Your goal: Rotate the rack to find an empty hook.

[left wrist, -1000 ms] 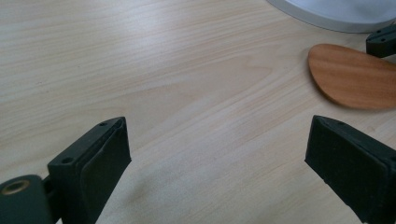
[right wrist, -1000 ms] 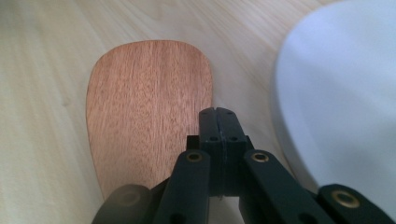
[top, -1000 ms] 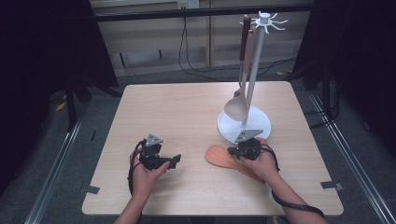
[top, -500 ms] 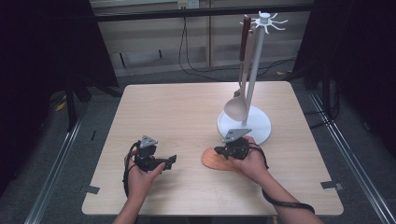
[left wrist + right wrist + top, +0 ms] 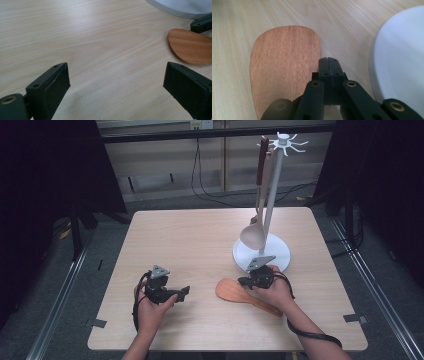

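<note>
Where the right gripper (image 5: 248,281) hovers, jaws pressed fully together with nothing between, tips over the right edge of the wooden spatula (image 5: 284,67). Spatula flat on the table (image 5: 190,240), blade just left of the tips, handle running back under the hand. White stand base (image 5: 402,60) just to the right. Left gripper (image 5: 116,82) well apart, jaws spread wide, empty, facing the blade.
</note>
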The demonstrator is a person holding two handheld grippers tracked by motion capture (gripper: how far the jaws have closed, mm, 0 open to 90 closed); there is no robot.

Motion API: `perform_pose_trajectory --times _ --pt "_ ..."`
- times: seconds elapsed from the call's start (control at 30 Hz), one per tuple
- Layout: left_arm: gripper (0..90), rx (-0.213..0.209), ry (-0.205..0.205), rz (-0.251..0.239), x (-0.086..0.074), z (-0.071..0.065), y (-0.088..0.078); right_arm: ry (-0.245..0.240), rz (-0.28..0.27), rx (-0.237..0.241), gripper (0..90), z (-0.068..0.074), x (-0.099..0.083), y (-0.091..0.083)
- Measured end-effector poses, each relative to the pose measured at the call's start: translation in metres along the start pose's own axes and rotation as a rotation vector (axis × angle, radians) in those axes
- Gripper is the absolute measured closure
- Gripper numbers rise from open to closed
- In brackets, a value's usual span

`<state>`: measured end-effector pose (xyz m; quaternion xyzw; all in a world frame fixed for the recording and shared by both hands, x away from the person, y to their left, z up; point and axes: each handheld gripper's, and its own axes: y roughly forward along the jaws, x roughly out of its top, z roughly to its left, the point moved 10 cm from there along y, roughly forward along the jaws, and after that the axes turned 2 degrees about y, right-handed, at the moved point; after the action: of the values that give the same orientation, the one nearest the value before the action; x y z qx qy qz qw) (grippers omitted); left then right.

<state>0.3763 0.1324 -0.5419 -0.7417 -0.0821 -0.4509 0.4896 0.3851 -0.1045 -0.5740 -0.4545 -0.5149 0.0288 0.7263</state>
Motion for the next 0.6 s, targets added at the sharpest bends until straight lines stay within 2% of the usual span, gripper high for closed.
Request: perform_pose_trajectory --times 0.1,0.2,0.4,0.47,0.53,0.6 --pt "6.7 0.002 0.008 0.007 -0.002 0.000 -0.002 -0.023 0.005 0.011 90.0 0.006 0.005 0.006" --pt "6.7 0.004 0.000 0.003 -0.003 0.001 -0.004 -0.054 0.001 0.054 90.0 0.017 0.011 0.013" --pt "6.7 0.013 -0.008 -0.008 -0.003 0.004 -0.008 -0.099 0.010 0.097 90.0 0.035 0.018 0.021" --pt "6.7 0.007 0.002 -0.004 -0.001 0.002 -0.007 -0.095 -0.005 0.084 90.0 0.035 0.020 0.018" --pt "6.7 0.002 0.000 -0.009 0.001 0.000 -0.005 -0.065 -0.046 0.064 90.0 0.029 0.023 0.010" --pt "6.7 -0.007 0.016 -0.004 0.003 -0.004 -0.001 -0.043 -0.072 0.057 90.0 0.024 0.022 0.001"
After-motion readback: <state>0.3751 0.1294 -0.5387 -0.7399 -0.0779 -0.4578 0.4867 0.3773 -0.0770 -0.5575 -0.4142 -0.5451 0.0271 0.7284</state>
